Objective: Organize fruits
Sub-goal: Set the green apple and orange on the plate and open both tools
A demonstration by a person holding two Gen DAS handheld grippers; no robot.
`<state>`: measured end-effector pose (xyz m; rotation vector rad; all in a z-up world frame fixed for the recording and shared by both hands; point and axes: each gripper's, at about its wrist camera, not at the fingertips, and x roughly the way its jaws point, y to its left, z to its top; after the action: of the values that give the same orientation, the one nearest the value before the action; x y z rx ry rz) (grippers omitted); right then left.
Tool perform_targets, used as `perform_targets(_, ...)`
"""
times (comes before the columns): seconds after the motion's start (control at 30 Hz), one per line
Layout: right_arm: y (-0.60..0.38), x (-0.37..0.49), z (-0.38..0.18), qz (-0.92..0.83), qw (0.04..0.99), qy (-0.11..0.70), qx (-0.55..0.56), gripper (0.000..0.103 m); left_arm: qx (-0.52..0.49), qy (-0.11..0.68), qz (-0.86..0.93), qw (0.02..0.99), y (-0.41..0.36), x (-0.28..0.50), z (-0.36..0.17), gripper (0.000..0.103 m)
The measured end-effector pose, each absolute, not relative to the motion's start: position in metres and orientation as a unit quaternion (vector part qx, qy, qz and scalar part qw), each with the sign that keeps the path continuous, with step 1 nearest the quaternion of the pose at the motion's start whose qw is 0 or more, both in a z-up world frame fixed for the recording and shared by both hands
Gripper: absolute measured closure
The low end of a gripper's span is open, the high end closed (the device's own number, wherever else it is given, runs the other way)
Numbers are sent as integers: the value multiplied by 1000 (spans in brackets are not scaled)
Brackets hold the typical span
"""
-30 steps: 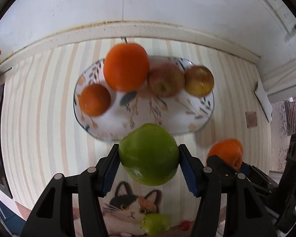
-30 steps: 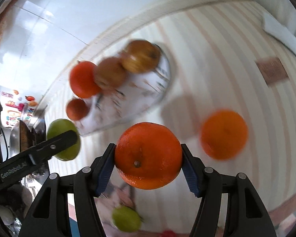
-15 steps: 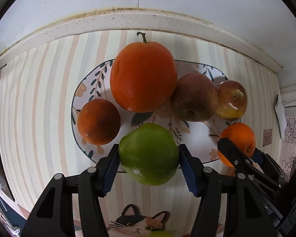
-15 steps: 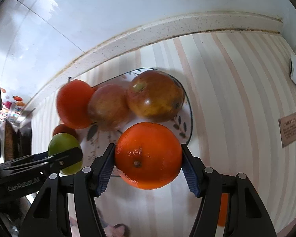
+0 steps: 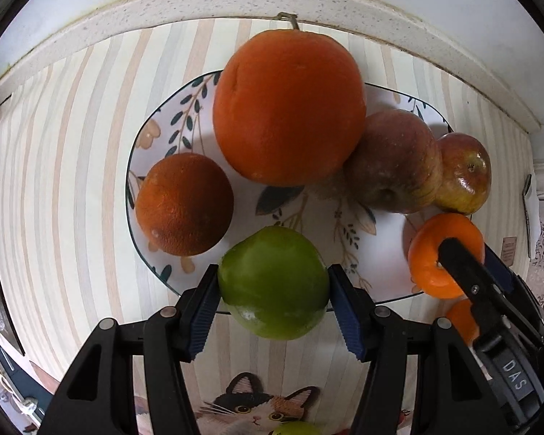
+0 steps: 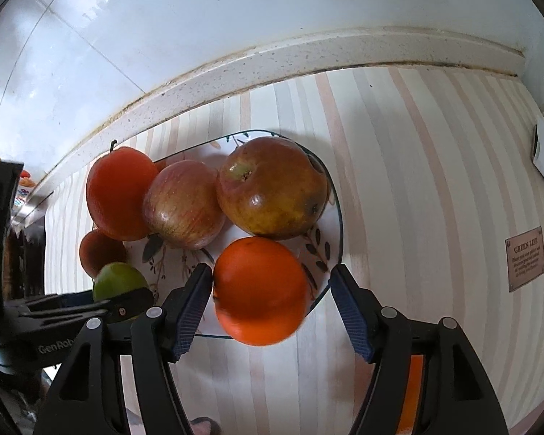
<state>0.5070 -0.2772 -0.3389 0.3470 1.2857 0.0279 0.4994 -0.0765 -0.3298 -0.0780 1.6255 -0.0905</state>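
Green and glossy, a round apple (image 5: 273, 282) sits clamped between the ribbed blue pads (image 5: 203, 311) of my left gripper (image 5: 273, 306), held just over the near rim of an oval white plate (image 5: 163, 123) painted with leaves. Ahead of those fingers on the plate lie a large smooth orange (image 5: 289, 107), a smaller, darker, pebbly orange (image 5: 184, 203) to its left, and two reddish apples to its right, one dull (image 5: 393, 161), one shiny (image 5: 464, 174). At my far right, my other gripper's black finger crosses a bright orange (image 5: 426, 253) at the plate's edge. A cat picture (image 5: 257, 406) on the striped cloth (image 5: 54, 181) shows beneath my fingers.

From my right wrist, the right gripper (image 6: 272, 306) stands spread: its left pad (image 6: 190, 308) touches the bright orange (image 6: 260, 290), the right pad (image 6: 350, 313) is clear of it. That orange is slightly blurred over the plate's near rim (image 6: 339, 217). Only this view shows the shiny apple's (image 6: 272, 186) stem dimple, a small brown label (image 6: 525, 258) far right on the cloth, and the speckled stone ledge (image 6: 235, 72) beyond.
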Motion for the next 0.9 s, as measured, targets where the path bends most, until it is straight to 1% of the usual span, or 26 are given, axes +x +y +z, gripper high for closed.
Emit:
perform_targets(0.07, -280, 504, -336, 12, 787, 594, 165, 29, -44, 722, -43, 689, -74, 499, -326, 44)
perform_targets(0.13, -284, 503, -333, 12, 786, 593, 174, 28, -50, 719, -45, 692, -71, 497, -322, 43)
perform_targets(0.2, -286, 501, -327, 10, 789, 589, 177, 28, -56, 713, -50, 697, -67, 496, -313, 38)
perform_targets(0.23, -288, 500, -324, 10, 789, 587, 178, 27, -55, 709, -50, 701, -66, 495, -309, 33)
perform_targets(0.27, -289, 498, -321, 10, 789, 587, 179, 25, -54, 707, -49, 704, -66, 492, -305, 30)
perform_targets(0.43, -288, 488, -306, 9, 794, 587, 157, 20, -54, 690, -51, 720, -59, 482, -281, 30)
perform_targets(0.5, -286, 482, -302, 9, 795, 588, 150, 11, -53, 682, -51, 727, -55, 472, -272, 30)
perform_targets(0.53, -285, 479, -299, 6, 795, 589, 143, 10, -53, 680, -51, 729, -55, 470, -269, 30)
perform_targets(0.9, -267, 432, -254, 10, 824, 559, 94, 8, -9, 614, -34, 788, -51, 417, -217, 30)
